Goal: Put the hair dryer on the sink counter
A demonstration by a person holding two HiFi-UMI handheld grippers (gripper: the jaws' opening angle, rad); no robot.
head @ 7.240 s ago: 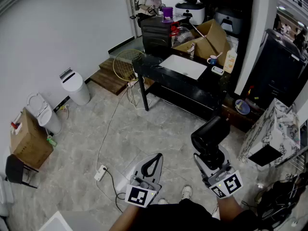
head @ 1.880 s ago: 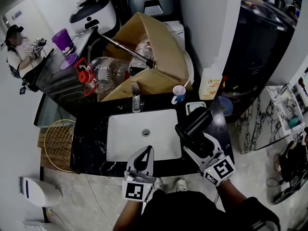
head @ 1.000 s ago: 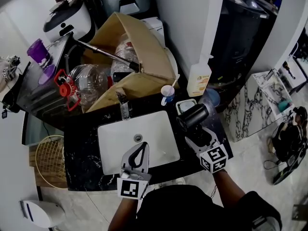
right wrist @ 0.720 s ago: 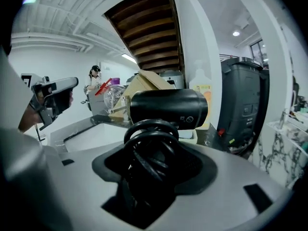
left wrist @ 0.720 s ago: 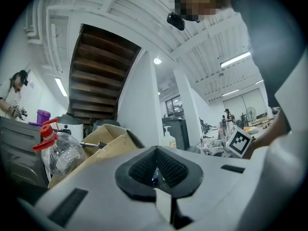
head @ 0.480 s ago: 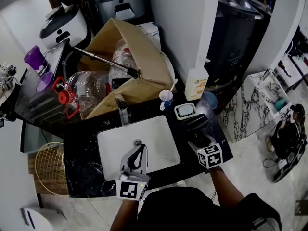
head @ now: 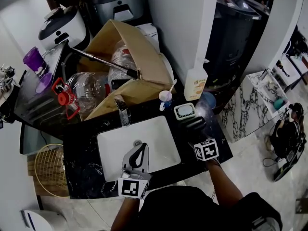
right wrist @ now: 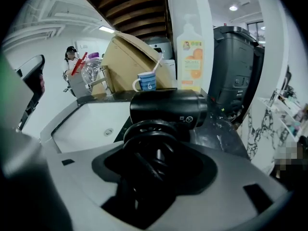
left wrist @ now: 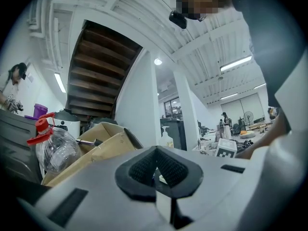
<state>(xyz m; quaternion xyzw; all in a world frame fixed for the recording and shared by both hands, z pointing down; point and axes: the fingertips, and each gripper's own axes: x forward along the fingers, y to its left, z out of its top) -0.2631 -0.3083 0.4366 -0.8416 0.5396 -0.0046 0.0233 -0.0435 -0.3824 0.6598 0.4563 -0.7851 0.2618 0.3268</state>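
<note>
The black hair dryer [head: 194, 125] lies low over the black counter [head: 86, 172], right of the white sink basin [head: 139, 141]. My right gripper [head: 196, 133] is shut on its handle. In the right gripper view the barrel [right wrist: 168, 109] lies crosswise ahead of the jaws, and the coiled cord and handle [right wrist: 147, 146] fill the gap between them. I cannot tell whether the dryer touches the counter. My left gripper [head: 143, 148] hovers over the basin's front, shut and holding nothing; its pads [left wrist: 144, 167] meet at the tip.
Behind the dryer stand a white soap dish [head: 185, 111], a blue-and-white cup [head: 165, 99] with a toothbrush and an orange-labelled bottle [head: 196, 84]. The faucet [head: 122, 112] is behind the basin. A cardboard box [head: 130, 57] and a clear water jug [head: 86, 90] crowd the back left.
I walked from the open floor up to the sink. Over the last second my right gripper lowered the hair dryer toward the counter right of the basin. The left gripper stayed shut.
</note>
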